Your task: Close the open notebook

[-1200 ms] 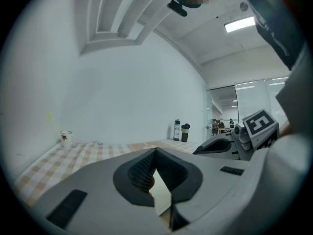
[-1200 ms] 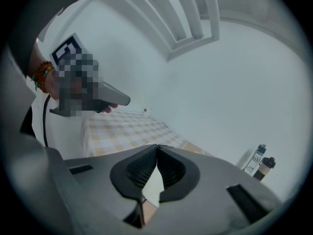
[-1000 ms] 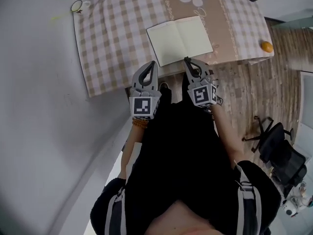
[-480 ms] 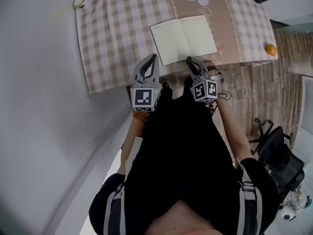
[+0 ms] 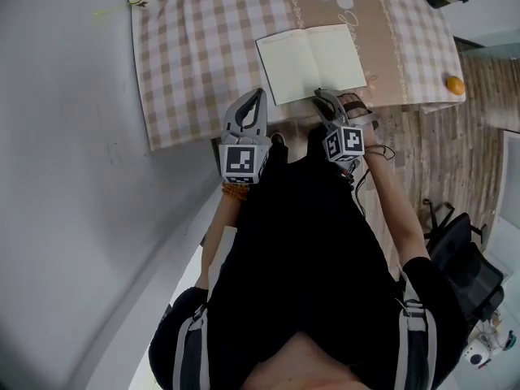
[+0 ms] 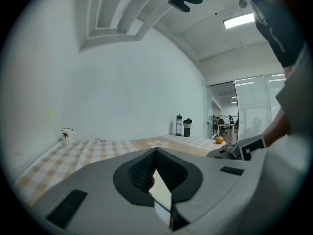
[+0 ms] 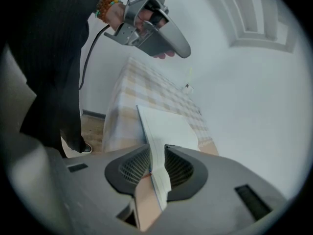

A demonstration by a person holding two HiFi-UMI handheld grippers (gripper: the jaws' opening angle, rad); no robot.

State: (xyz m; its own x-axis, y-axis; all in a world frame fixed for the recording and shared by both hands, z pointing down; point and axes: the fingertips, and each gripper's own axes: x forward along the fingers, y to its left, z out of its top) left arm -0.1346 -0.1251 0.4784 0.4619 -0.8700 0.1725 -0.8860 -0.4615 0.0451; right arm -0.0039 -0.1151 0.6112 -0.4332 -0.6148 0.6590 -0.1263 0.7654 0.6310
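Now right gripper (image 7: pixel 156 154) jaws just opening wide, notebook (image 7: pixel 165 126) edge between, unpinched.

Office: swivel chair (image 5: pixel 465 260), glass partitions (image 6: pixel 254 106).

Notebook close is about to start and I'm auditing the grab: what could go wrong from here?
The right gripper has just been opening its fingers, with the near edge of the notebook between them, unclamped: closing may catch only some pages, not the cover. It lies close to the table edge, so a pull could drag it off.
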